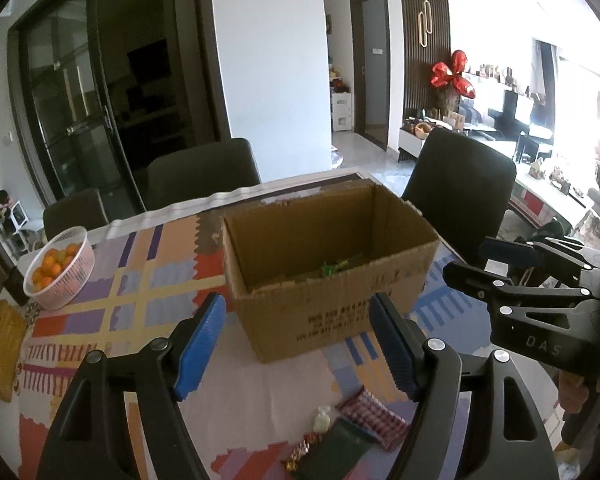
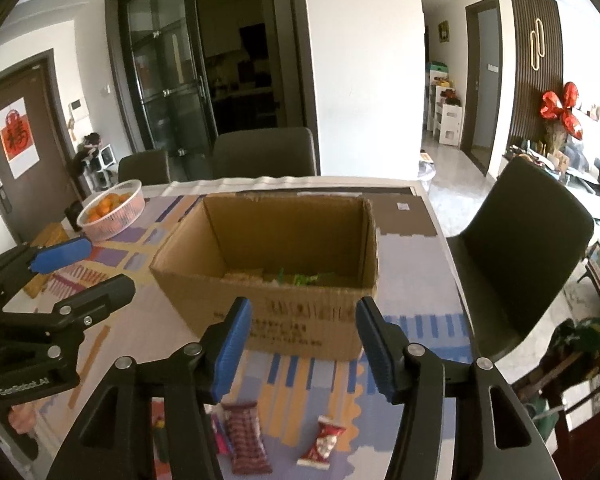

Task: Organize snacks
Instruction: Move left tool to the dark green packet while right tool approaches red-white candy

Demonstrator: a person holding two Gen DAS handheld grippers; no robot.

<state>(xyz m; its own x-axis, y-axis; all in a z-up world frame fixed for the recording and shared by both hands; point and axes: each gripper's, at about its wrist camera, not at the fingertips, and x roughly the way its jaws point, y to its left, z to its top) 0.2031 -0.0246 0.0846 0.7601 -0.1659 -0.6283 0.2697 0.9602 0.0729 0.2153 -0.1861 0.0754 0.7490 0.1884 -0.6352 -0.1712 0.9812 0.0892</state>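
Observation:
An open cardboard box [image 1: 332, 268] stands on the patterned tablecloth, with green-wrapped snacks [image 1: 334, 266] at its bottom; it also shows in the right wrist view [image 2: 276, 280]. My left gripper [image 1: 296, 344] is open and empty, held above loose snacks: a red checked packet [image 1: 374, 418], a dark green packet [image 1: 336, 450], a small pale packet [image 1: 323, 420]. My right gripper [image 2: 300, 344] is open and empty, above a red checked packet [image 2: 246, 436] and a red-white candy [image 2: 324, 442]. Each gripper shows in the other's view, the right one [image 1: 516, 272] and the left one [image 2: 72, 264].
A white basket of oranges [image 1: 60, 268] sits at the table's left, also in the right wrist view [image 2: 112, 210]. A yellow box [image 1: 0, 344] lies at the left edge. Dark chairs [image 1: 460, 184] stand behind and right of the table.

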